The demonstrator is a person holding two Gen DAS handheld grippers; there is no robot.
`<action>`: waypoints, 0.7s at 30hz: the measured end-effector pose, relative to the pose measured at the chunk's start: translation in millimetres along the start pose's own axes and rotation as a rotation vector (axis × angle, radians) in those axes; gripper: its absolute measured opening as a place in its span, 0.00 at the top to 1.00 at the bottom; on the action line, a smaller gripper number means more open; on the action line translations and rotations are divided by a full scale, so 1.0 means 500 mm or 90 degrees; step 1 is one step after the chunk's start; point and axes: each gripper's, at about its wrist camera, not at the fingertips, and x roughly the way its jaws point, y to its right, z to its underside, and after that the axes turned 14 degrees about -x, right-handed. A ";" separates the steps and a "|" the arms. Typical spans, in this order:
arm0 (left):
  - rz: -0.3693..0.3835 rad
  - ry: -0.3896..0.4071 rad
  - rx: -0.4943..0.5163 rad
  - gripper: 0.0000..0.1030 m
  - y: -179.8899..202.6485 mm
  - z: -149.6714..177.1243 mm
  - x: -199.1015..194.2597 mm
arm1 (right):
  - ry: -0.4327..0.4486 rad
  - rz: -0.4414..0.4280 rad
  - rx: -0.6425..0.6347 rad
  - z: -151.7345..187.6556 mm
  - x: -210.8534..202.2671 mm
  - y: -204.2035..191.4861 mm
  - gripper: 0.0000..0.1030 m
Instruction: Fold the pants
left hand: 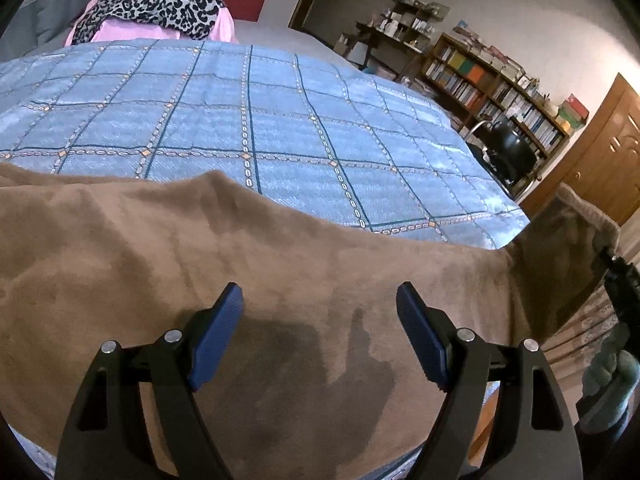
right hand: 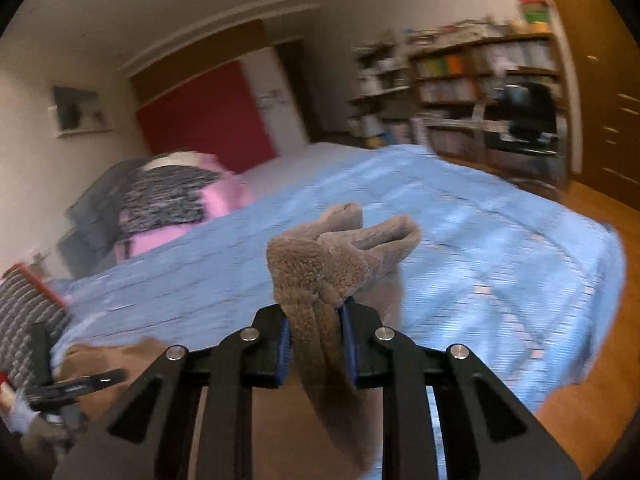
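Brown fleece pants (left hand: 168,252) lie spread across the near edge of the bed. My left gripper (left hand: 320,312) hovers just above them, open, with nothing between its blue pads (left hand: 218,340). At the far right of the left wrist view one end of the pants (left hand: 568,220) is lifted off the bed. In the right wrist view my right gripper (right hand: 314,320) is shut on that bunched brown end (right hand: 320,264), held up above the blue bedspread. The view is blurred by motion. The left gripper (right hand: 76,390) shows at the lower left there.
A blue checked bedspread (left hand: 280,120) covers the bed. A leopard-print and pink pile (left hand: 160,4) sits at the head. Bookshelves (left hand: 500,80) and a black chair (left hand: 512,152) stand to the right, with a wooden door (left hand: 600,152) and wooden floor (right hand: 580,380) beyond.
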 end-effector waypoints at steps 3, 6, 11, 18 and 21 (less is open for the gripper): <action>0.004 0.008 -0.012 0.22 -0.018 -0.005 -0.014 | 0.010 -0.069 -0.030 -0.022 0.018 -0.091 0.80; 0.006 0.020 -0.029 0.22 -0.046 -0.010 -0.030 | 0.008 -0.117 -0.055 -0.031 0.041 -0.171 0.80; 0.003 0.038 -0.059 0.21 -0.100 -0.020 -0.056 | -0.024 -0.186 -0.105 -0.023 0.081 -0.293 0.80; -0.013 0.057 -0.111 0.21 -0.183 -0.026 -0.082 | -0.083 -0.246 -0.227 0.057 0.127 -0.459 0.80; -0.015 0.066 -0.128 0.21 -0.208 -0.027 -0.092 | -0.113 -0.263 -0.276 0.092 0.147 -0.510 0.80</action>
